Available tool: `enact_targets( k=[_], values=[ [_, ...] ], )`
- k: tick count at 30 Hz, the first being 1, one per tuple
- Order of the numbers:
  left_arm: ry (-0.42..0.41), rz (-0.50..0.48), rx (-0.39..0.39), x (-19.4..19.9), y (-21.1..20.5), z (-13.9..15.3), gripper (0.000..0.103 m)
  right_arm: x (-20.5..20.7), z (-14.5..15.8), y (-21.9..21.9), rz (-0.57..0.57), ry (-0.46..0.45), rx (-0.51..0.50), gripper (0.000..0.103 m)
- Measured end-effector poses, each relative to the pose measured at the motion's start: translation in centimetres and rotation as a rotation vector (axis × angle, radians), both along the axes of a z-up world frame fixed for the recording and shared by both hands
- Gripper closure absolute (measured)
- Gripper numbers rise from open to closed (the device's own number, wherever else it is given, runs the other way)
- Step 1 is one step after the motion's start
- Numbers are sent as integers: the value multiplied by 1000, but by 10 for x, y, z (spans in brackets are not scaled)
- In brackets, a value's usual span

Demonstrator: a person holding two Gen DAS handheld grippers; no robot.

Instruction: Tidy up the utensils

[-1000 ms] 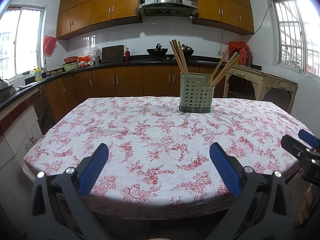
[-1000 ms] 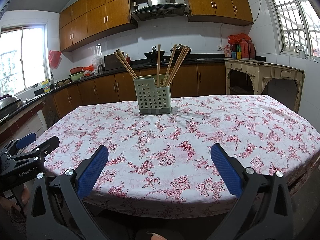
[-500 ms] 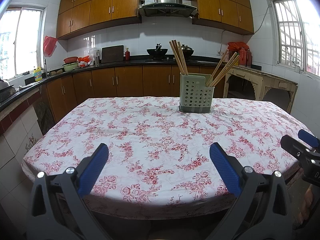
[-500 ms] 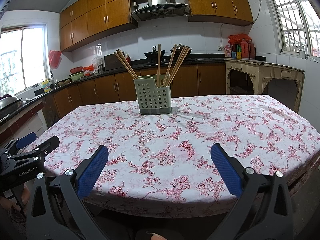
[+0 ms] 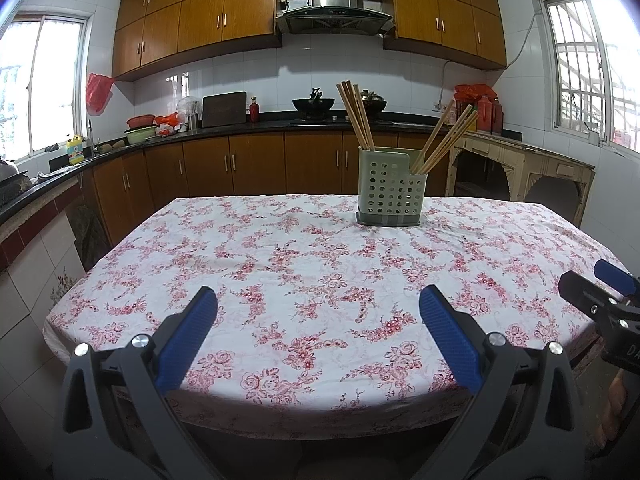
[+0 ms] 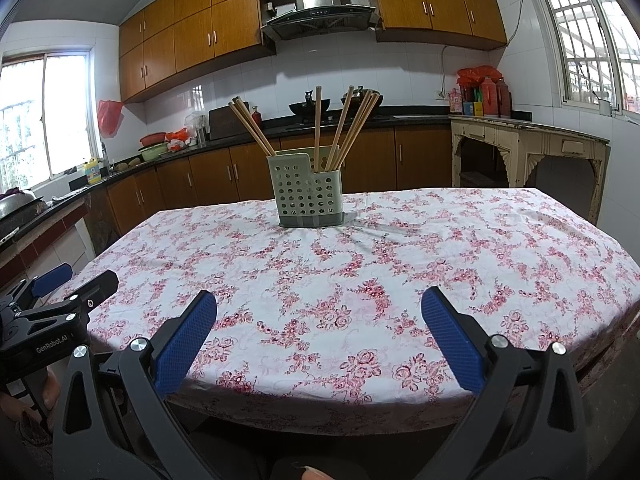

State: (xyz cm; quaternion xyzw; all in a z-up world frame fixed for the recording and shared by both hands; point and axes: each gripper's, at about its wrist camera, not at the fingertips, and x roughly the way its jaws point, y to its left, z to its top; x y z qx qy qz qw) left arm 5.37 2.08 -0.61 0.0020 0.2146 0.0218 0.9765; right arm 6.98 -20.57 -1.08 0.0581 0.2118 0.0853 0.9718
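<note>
Nothing has moved: both blue-padded hand-held grippers, left (image 5: 318,312) marked "GenRobot.AI" and right (image 6: 319,316), gape empty before the perforated grey-green plastic chopstick holder (image 6: 307,190) on the floral-clothed counter (image 6: 400,272).

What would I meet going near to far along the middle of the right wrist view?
right gripper, open at the table's near edge → bare flowered tablecloth → green perforated utensil holder holding chopsticks → brown base cabinets → range hood.

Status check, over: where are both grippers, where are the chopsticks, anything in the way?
Left gripper open, empty, at the near table edge. Right gripper the same. Chopsticks standing in the green holder. Nothing between grippers and holder.
</note>
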Motion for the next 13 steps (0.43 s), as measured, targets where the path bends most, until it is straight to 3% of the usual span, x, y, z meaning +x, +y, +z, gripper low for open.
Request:
enact_targets(
  k=[13],
  values=[
    [4,2,-5,0,0,2,4,0,0,0,0,-1,0,2]
  ],
)
